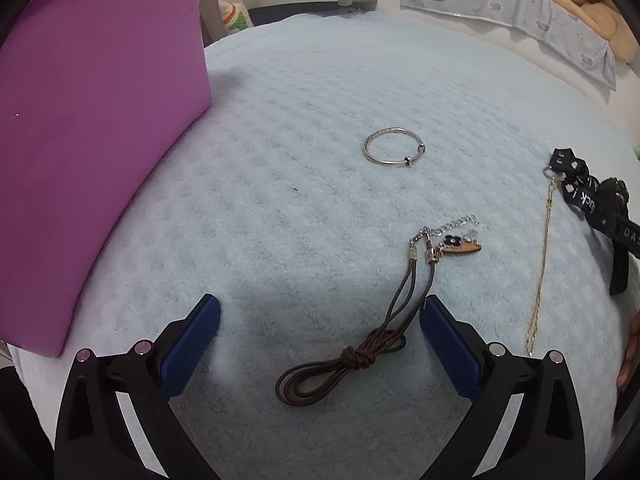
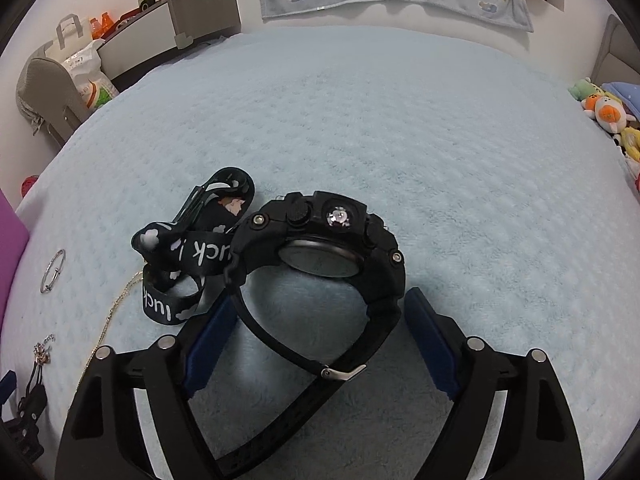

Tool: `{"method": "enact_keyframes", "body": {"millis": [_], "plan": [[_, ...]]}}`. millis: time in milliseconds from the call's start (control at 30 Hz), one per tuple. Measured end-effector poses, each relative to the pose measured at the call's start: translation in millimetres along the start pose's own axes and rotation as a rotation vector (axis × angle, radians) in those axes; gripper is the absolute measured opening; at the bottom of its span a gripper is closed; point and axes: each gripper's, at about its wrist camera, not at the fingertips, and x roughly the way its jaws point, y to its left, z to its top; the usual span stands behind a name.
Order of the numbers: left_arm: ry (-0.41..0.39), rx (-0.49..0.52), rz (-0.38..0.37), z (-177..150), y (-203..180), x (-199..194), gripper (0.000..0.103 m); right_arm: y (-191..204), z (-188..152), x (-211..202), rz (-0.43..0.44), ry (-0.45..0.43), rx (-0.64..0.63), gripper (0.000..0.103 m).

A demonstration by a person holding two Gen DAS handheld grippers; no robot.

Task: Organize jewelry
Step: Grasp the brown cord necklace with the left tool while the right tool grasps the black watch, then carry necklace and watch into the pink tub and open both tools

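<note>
A pale blue, waffle-textured fleece blanket (image 1: 320, 92) lies under everything. The box (image 1: 88, 128) is plain purple. The bangle (image 1: 394, 147) is silver, the knotted cord necklace (image 1: 352, 356) dark brown, the thin chain (image 1: 540, 272) gold. The watch (image 2: 328, 240) is black; the black ribbon (image 2: 188, 256) carries white lettering and clouds.

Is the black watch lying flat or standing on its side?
On its side: the black watch rests on edge, dial facing sideways, strap looping over the blanket.
</note>
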Motion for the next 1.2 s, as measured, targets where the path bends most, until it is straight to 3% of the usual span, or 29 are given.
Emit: {"method": "enact_keyframes", "body": {"millis": [100, 167, 233, 267, 333, 767, 933, 1200], "plan": [[-0.017, 0.005, -0.009, 0, -2, -4, 0.083, -3, -4, -5, 0.003, -0.011, 0.006, 0.072], [-0.037, 0.016, -0.023, -1, -2, -8, 0.057, -7, -9, -9, 0.008, -0.023, 0.016, 0.065], [-0.047, 0.024, -0.012, -2, -4, -11, 0.044, -9, -12, -13, 0.020, -0.032, 0.012, 0.061], [-0.049, 0.025, -0.036, -2, -4, -11, 0.026, -8, -13, -14, 0.017, -0.034, 0.008, 0.060], [-0.057, 0.036, -0.051, -4, -6, -15, 0.012, -9, -15, -16, 0.022, -0.037, 0.011, 0.060], [-0.102, 0.027, -0.178, -5, 10, -64, 0.009, -16, -55, -57, 0.077, -0.058, 0.088, 0.060], [-0.140, 0.056, -0.212, -2, 17, -95, 0.009, -9, -80, -89, 0.081, -0.063, 0.095, 0.060], [-0.178, 0.065, -0.234, -4, 37, -134, 0.009, 12, -92, -143, 0.110, -0.094, 0.112, 0.060]]}}
